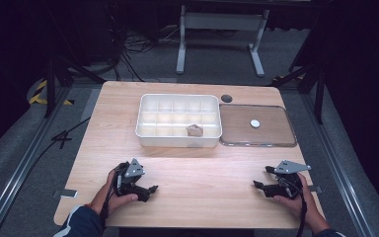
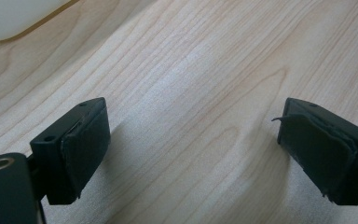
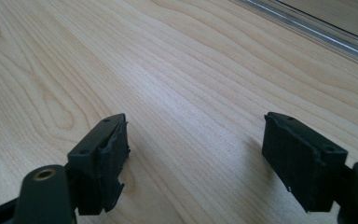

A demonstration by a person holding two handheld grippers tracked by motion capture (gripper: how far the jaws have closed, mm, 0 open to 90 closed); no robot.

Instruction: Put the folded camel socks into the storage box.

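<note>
Resting, left gripper [image 1: 150, 190]: near left, jaws apart, empty.
Right gripper [image 1: 260, 178]: near right, jaws apart, empty.
Brown lump [image 1: 194, 130]: in white tray [image 1: 150, 132], near row.
Advice: approach from above, avoid dividers.

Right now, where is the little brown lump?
In the high view, the brown lump sits inside the white divided tray, in its front row right of middle, near the clear lid.

Bare tabletop [image 1: 202, 173] before white organizer [image 1: 178, 140]
</note>
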